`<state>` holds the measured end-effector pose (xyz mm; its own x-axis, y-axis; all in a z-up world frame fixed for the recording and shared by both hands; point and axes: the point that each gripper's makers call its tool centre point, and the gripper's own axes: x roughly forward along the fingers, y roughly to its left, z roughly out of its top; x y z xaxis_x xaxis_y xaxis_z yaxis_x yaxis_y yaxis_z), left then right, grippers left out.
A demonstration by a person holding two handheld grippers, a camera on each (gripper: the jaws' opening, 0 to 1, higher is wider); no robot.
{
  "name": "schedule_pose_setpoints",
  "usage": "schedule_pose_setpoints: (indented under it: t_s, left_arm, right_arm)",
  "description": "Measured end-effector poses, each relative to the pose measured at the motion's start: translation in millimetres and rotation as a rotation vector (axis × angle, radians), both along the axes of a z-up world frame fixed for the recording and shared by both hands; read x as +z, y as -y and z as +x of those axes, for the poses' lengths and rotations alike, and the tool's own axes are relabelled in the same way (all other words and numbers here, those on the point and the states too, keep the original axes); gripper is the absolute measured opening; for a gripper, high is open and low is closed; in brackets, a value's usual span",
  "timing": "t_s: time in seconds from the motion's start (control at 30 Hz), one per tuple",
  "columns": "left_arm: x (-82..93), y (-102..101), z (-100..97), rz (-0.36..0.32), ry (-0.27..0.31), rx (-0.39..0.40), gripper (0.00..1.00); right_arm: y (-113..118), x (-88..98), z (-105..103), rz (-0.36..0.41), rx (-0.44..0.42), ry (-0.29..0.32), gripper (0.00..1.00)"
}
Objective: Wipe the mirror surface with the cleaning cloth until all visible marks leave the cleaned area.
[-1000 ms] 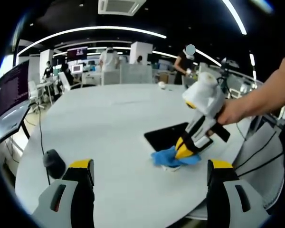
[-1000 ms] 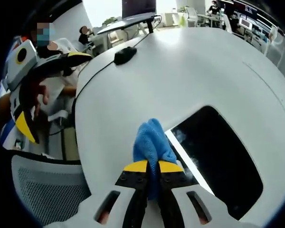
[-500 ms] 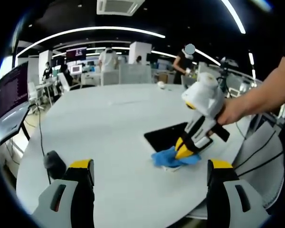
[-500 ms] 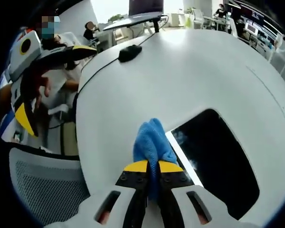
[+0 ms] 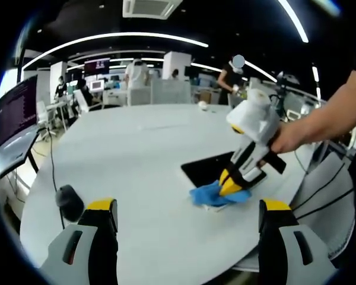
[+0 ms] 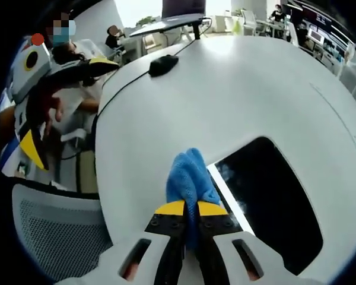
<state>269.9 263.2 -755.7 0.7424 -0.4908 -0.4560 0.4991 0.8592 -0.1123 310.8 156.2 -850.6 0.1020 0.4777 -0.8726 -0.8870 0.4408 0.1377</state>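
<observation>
Over the last second, the right hand-held gripper (image 6: pixel 185 209) stays clamped on the blue cloth (image 6: pixel 191 175) at the mirror (image 6: pixel 272 199) edge, barely moving, the left hand-held gripper (image 5: pixel 187 215) wide open, so wiping seems stalled.

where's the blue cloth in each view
Left gripper view: the blue cloth lies right of centre on the white table, at the near corner of the dark mirror, under the right gripper.
Right gripper view: the cloth sits at lower centre, pinched between that gripper's own jaws, at the mirror's left edge.
Shared landmark: the black mouse.
</observation>
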Motion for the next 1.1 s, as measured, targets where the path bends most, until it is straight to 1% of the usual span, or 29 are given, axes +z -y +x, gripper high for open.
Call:
schedule_pose_setpoints:
  t_s: [0.1, 0.3, 0.37, 0.43, 0.5, 0.57, 0.8, 0.83, 0.97, 1.1]
  left_arm:
    - [-1.4, 0, 0.3, -0.002, 0.0, 0.001, 0.99]
    - [-1.5, -2, -0.7, -0.004, -0.002, 0.009, 0.99]
    - [-2.7, -4, -0.9, 0.002, -0.002, 0.014, 1.0]
    - [-2.8, -5, -0.8, 0.009, 0.003, 0.019, 1.0]
    - [-4.5, -6, -1.2, 0.004, -0.004, 0.022, 1.0]
    - [-4.5, -6, -1.9, 0.008, -0.004, 0.024, 1.0]
    - [-6.3, -7, -4.2, 0.006, -0.016, 0.019, 1.0]
    - [-6.7, -7, -4.4, 0.009, -0.016, 0.017, 1.0]
    - [-7.0, -9, -4.2, 0.011, -0.019, 0.02, 1.0]
    - [-9.1, -11, -4.5, 0.008, -0.023, 0.027, 1.0]
  right_arm:
    - [0, 0.1, 0, 0.013, -0.013, -0.013, 0.0]
    - [0, 0.2, 1, 0.013, -0.005, -0.02, 0.0]
    - [0, 0.2, 3, 0.012, -0.001, -0.018, 0.0]
    - [-1, -0.1, 5, 0.008, -0.006, -0.037, 0.0]
    - [-1, 0.1, 8, 0.006, -0.001, -0.025, 0.0]
    - [-1, 0.2, 12, 0.006, -0.006, -0.031, 0.0]
    - [0, 0.4, 31, 0.0, -0.012, -0.021, 0.0]
    - [0, 0.3, 37, -0.002, -0.012, -0.011, 0.0]
    - [2, 0.4, 50, -0.009, -0.017, -0.005, 0.0]
    - [5, 0.3, 71, -0.015, -0.036, -0.005, 0.0]
